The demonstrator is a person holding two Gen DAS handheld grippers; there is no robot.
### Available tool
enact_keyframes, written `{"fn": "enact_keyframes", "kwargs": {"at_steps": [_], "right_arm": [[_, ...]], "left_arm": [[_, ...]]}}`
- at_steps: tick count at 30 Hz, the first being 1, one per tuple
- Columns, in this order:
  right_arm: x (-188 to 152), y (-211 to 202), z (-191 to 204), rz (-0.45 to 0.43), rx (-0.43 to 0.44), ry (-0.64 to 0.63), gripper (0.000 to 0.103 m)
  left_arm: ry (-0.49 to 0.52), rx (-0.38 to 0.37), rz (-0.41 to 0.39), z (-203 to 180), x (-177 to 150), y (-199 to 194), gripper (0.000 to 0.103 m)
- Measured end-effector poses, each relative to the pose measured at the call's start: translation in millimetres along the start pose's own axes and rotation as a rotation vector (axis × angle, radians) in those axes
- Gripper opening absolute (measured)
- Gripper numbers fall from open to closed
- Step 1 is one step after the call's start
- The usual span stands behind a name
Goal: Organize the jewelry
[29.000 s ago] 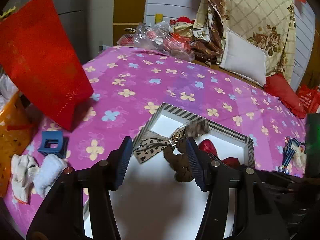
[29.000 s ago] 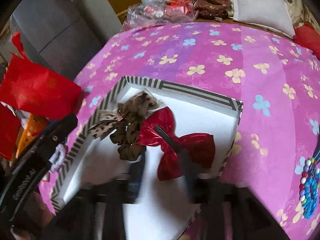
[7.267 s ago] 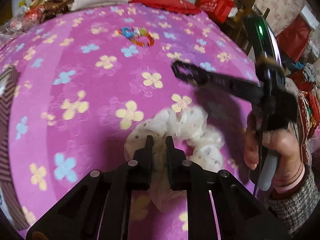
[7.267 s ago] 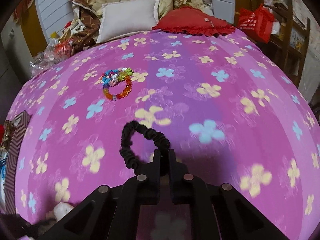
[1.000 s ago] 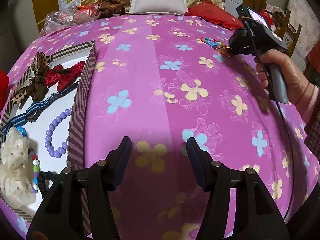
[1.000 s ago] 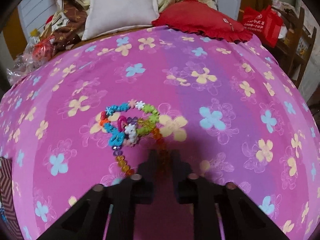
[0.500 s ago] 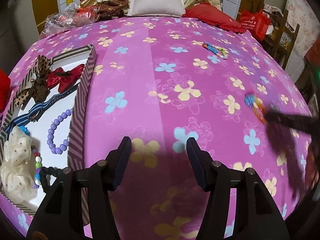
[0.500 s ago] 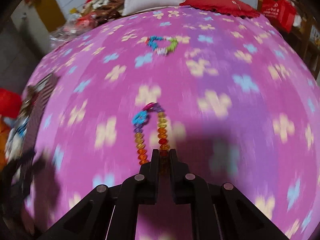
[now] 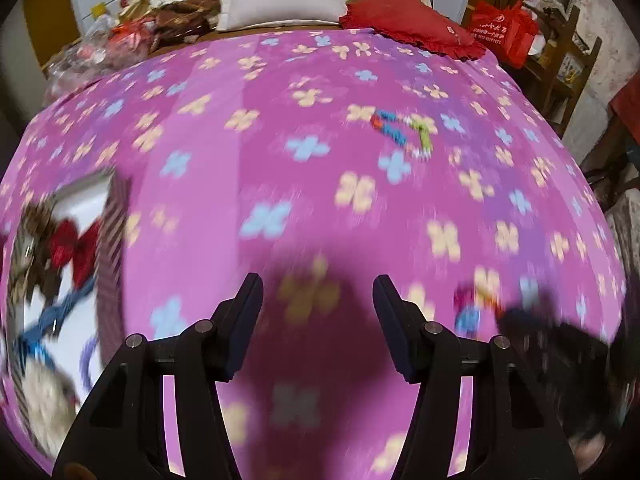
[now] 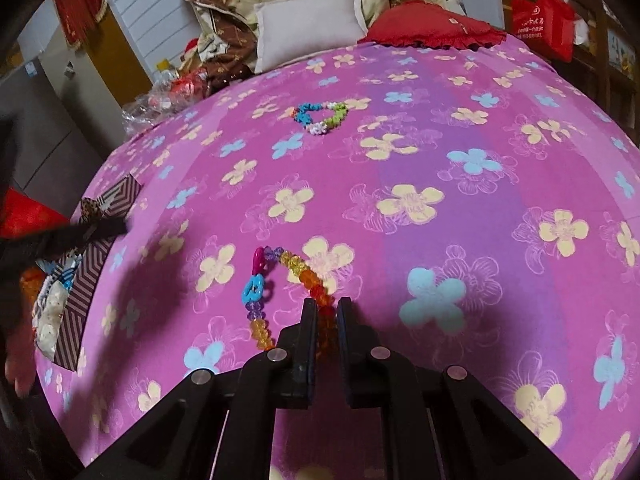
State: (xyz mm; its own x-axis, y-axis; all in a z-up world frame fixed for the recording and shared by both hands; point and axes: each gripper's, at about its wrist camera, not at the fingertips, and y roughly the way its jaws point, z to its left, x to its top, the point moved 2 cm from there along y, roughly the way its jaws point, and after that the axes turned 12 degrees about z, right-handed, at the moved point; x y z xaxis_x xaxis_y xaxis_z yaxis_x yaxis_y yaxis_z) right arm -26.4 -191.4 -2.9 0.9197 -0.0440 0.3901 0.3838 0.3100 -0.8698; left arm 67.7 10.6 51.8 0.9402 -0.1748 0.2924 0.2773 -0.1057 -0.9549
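Observation:
My right gripper is shut on a beaded bracelet of orange, yellow, purple and blue beads, held just over the pink flowered cloth. It shows blurred at the right in the left wrist view. A second bracelet of blue, green and white beads lies farther back on the cloth; it also shows in the left wrist view. The striped box stands at the left edge, holding bows and a white scrunchie. My left gripper is open and empty above bare cloth.
A white pillow, a red cushion and piled fabric and bags lie at the back. A red bag and wooden furniture stand at the right. The left wrist view is motion-blurred.
My right gripper has carried the orange beaded bracelet left toward the box. My left gripper has swung right and forward; the box has slid to its left edge.

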Motion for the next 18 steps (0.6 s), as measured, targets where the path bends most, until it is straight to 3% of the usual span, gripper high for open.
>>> {"fn": "enact_keyframes", "kwargs": {"at_steps": [6, 10, 18], "right_arm": [[2.3, 0.8, -5.3, -0.005, 0.041, 0.01, 0.009], [2.4, 1.1, -8.1, -0.009, 0.059, 0.022, 0.009], [3.3, 2.3, -14.5, -0.004, 0.11, 0.045, 0.009]], "left_arm": [[0.002, 0.003, 0.029, -24.3, 72.7, 32.1, 0.057], [-0.058, -0.046, 0.042, -30.9, 116.8, 55.2, 0.057], [-0.055, -0.047, 0.081, -45.3, 158.4, 97.5, 0.057]]}}
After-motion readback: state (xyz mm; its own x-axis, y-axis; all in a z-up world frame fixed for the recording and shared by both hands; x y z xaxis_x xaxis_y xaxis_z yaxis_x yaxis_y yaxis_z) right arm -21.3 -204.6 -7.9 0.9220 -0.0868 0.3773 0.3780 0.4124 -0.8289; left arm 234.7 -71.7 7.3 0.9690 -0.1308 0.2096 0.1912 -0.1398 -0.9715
